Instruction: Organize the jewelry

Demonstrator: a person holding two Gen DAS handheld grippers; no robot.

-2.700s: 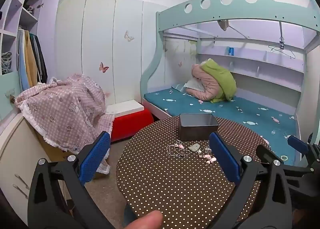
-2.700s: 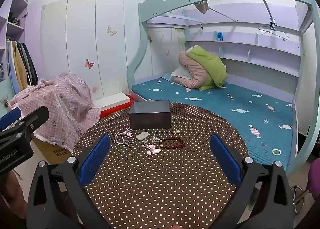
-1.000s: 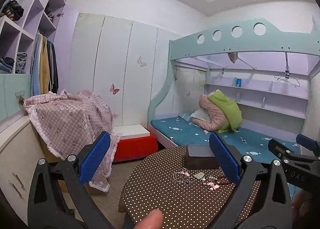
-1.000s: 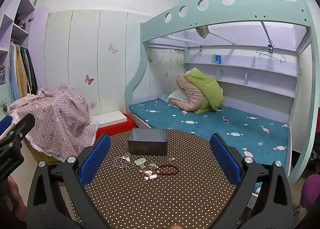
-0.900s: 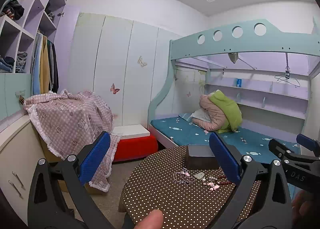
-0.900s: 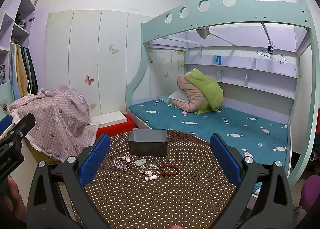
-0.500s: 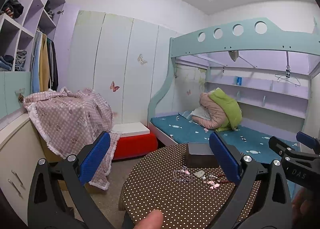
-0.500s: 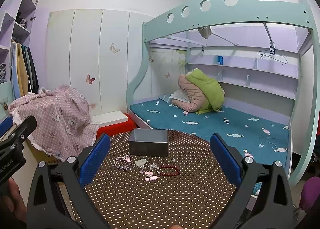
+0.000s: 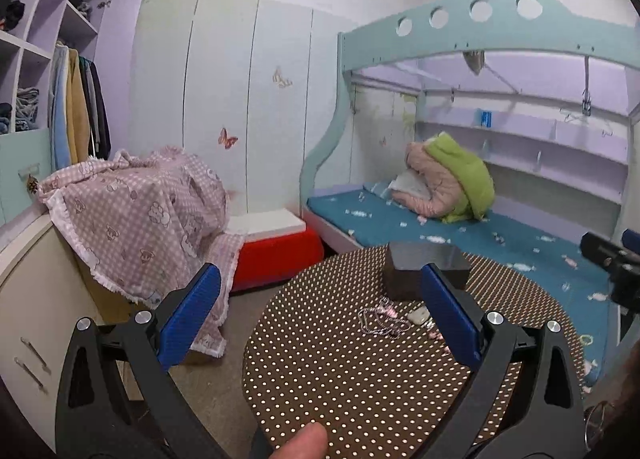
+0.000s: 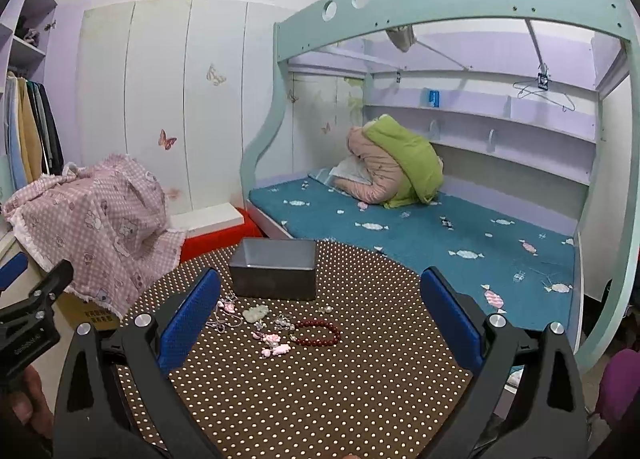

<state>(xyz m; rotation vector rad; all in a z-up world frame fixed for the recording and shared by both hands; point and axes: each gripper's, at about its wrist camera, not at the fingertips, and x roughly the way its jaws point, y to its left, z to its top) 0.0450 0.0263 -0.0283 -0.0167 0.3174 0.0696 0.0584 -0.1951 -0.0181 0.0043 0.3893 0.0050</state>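
A round table (image 10: 320,387) with a brown polka-dot cloth holds a dark grey open box (image 10: 274,274) at its far side. In front of the box lie loose jewelry pieces: a red bead bracelet (image 10: 318,332), a pale green pendant (image 10: 256,313), pink pieces (image 10: 276,343) and a thin chain (image 10: 224,317). In the left wrist view I see the box (image 9: 404,273) and the chain (image 9: 380,319). My left gripper (image 9: 320,319) and my right gripper (image 10: 320,319) are both open and empty, held above the near part of the table.
A bunk bed (image 10: 440,227) with a teal mattress stands behind the table. A red and white box (image 9: 276,251) sits on the floor left of it. A pink checked cloth (image 9: 136,219) drapes a cabinet at the left. Wardrobe shelves (image 9: 36,71) are at far left.
Both grippers have tilted down and come a little closer to the table; the table and jewelry sit higher and larger in view. Both stay open and nothing on the table has moved.
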